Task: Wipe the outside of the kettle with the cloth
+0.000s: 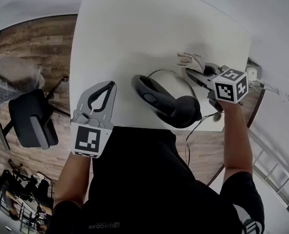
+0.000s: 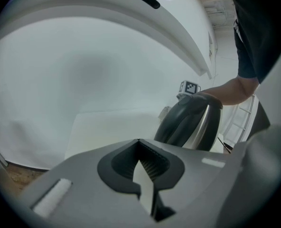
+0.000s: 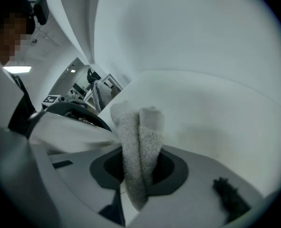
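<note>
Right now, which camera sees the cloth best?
The right gripper view: the cloth is close up, pinched in the right tongs. The head view shows only a small bunch; the left gripper view barely shows it.

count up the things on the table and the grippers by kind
kettle: 1
cloth: 1, clamped in the right gripper
grippers: 2, the left gripper with nothing in it and the right gripper
total: 4
</note>
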`<action>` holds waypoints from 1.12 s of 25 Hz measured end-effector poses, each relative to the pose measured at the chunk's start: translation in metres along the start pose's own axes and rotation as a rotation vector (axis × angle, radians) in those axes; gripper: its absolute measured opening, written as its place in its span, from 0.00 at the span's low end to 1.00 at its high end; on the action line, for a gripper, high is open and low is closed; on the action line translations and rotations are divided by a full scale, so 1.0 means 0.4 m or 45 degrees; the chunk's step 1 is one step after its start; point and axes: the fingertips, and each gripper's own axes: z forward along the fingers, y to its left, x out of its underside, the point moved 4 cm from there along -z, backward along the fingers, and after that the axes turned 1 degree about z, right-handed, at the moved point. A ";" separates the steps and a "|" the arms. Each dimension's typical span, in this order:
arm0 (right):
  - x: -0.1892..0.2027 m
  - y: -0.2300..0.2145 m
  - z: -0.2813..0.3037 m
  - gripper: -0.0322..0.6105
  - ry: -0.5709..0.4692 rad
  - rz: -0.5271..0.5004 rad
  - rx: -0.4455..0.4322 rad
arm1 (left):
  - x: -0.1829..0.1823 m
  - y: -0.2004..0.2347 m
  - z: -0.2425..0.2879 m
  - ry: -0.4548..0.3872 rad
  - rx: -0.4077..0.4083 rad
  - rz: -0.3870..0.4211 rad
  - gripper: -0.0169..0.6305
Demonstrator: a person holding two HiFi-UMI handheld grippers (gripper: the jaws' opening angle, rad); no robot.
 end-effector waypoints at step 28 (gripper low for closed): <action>-0.211 0.359 -0.115 0.19 0.561 -1.146 0.061 | -0.099 0.038 -0.025 -0.215 0.194 0.118 0.04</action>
